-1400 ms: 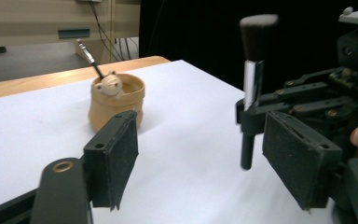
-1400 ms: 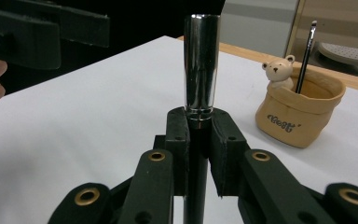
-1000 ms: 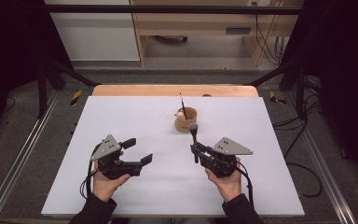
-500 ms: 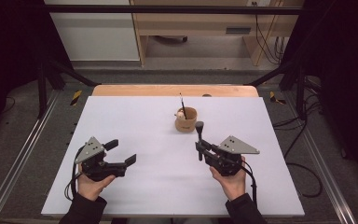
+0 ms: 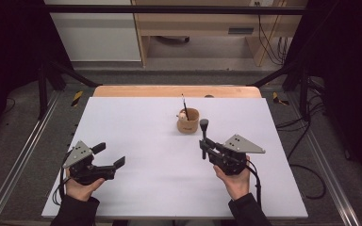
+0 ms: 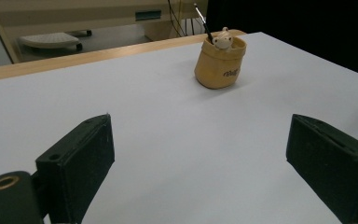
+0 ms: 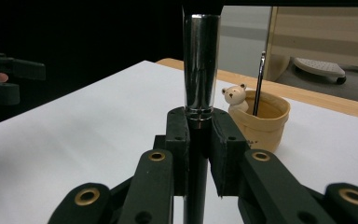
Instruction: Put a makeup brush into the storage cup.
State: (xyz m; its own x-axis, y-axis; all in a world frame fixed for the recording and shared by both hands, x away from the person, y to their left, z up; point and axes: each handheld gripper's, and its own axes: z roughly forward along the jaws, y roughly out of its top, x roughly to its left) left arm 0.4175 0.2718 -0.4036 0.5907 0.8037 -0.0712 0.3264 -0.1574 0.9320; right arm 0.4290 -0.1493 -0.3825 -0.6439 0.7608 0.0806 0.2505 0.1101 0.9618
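Observation:
My right gripper (image 5: 204, 147) is shut on a black-handled brush (image 5: 204, 128) with a chrome ferrule (image 7: 200, 65), held upright in front of a tan pot (image 5: 188, 121). The pot (image 7: 265, 121) has a small bear figure (image 7: 234, 95) on its rim and a thin dark stick (image 7: 259, 84) standing in it. My left gripper (image 5: 109, 154) is near the table's front left corner, open, its jaws having just been opening, with nothing between the pads (image 6: 81, 158). The pot (image 6: 220, 65) stands far ahead of it.
A white table (image 5: 136, 132) has a wooden strip (image 5: 169, 91) along its far edge. Metal rails (image 5: 19, 160) run along both sides, with cables on the floor at the right (image 5: 306, 122). A wooden bench (image 5: 202, 23) stands behind.
My left hand has moved its gripper leftward toward the table's left edge. My right gripper still holds the brush upright in nearly the same place.

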